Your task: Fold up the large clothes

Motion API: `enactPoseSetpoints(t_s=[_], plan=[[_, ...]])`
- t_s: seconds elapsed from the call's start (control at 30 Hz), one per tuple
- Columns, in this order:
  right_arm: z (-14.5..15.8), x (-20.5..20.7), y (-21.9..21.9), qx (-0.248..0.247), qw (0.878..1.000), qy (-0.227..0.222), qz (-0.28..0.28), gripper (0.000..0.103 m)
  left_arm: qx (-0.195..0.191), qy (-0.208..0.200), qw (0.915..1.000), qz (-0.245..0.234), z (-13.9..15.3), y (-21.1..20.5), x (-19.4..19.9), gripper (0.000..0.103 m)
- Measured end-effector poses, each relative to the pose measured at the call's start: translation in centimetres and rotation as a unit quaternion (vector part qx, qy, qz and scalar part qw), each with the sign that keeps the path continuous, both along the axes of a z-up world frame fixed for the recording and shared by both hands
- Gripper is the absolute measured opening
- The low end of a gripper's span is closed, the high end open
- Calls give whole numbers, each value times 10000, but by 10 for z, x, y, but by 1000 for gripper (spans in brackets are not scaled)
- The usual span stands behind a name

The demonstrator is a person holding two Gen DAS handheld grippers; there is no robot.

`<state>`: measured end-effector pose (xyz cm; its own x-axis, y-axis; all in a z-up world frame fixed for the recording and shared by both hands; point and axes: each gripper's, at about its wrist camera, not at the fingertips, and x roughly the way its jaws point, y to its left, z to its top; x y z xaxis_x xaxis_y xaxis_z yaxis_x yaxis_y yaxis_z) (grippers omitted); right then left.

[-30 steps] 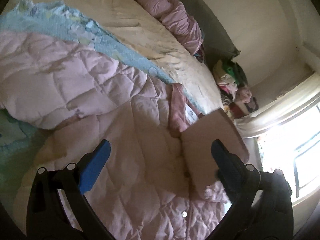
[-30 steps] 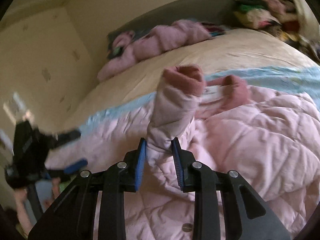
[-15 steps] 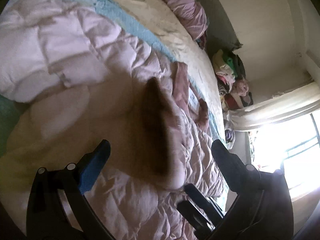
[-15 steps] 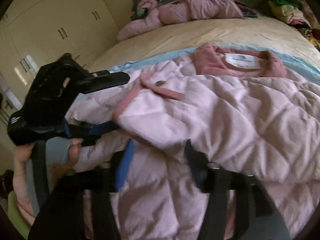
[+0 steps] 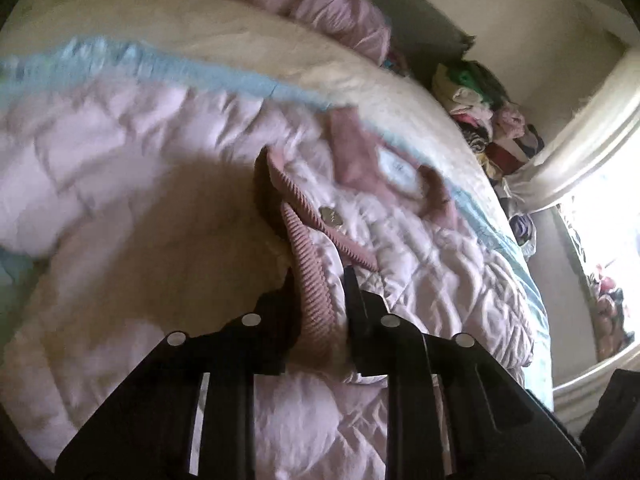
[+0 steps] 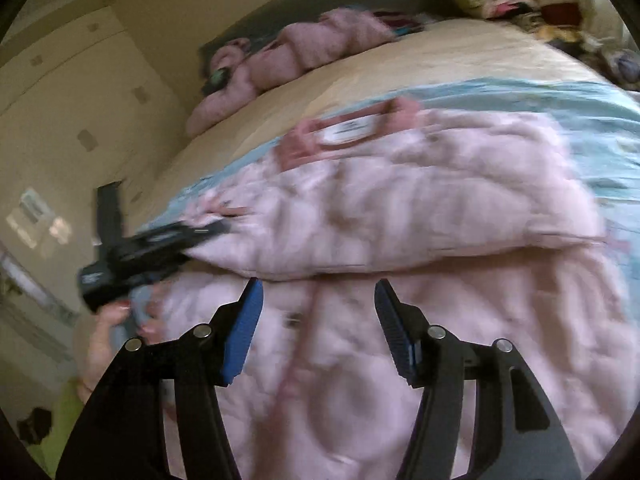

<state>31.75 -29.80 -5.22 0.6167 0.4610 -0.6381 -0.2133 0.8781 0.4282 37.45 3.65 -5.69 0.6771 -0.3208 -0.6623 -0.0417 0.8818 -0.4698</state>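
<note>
A pale pink quilted jacket [image 5: 420, 264] lies spread on the bed, its darker pink collar and white label [image 5: 396, 168] toward the headboard. My left gripper [image 5: 318, 280] is shut on the jacket's ribbed pink sleeve cuff [image 5: 312, 280], with the sleeve folded across the body. In the right wrist view the jacket [image 6: 420, 208] fills the middle, and my right gripper [image 6: 318, 292] is open and empty just above it. The left gripper [image 6: 208, 230] shows there at the jacket's left edge, holding the sleeve end.
The bed has a cream sheet [image 5: 240, 40] and a light blue blanket edge [image 5: 168, 68]. A bunched pink garment [image 6: 312, 48] lies by the headboard. A pile of mixed clothes [image 5: 484, 108] sits at the far corner near the bright window [image 5: 608, 216]. Wardrobe doors [image 6: 60, 92] stand on the left.
My right gripper let go of the sleeve and opened. My left gripper closed on the sleeve cuff, and the sleeve now lies folded across the jacket.
</note>
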Motion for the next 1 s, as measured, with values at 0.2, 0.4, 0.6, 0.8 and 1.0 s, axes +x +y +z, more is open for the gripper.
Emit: enactPoseSetpoints(t_s=[0.2,0.4,0.6,0.8,1.0], plan=[[5,-2,-61,7,9962,-102,-861,57,686,-853,9937,248,55,13,-15,14],[12,32,-70,-436,9913,-188,-1226,57,1038,-4,9941,328,3,32,4,14],[2,87,-57,-1003,9879,-85,-1183,57,1122,219,9928,363,-11,39,0,15],[-33,129,-60,-1462,9810,534,-1160,56,1126,381,9923,358,-21,41,2,17],[-65,140,-72,-1317,9793,906,-1245,57,1093,489,9922,338,-29,42,5,19]])
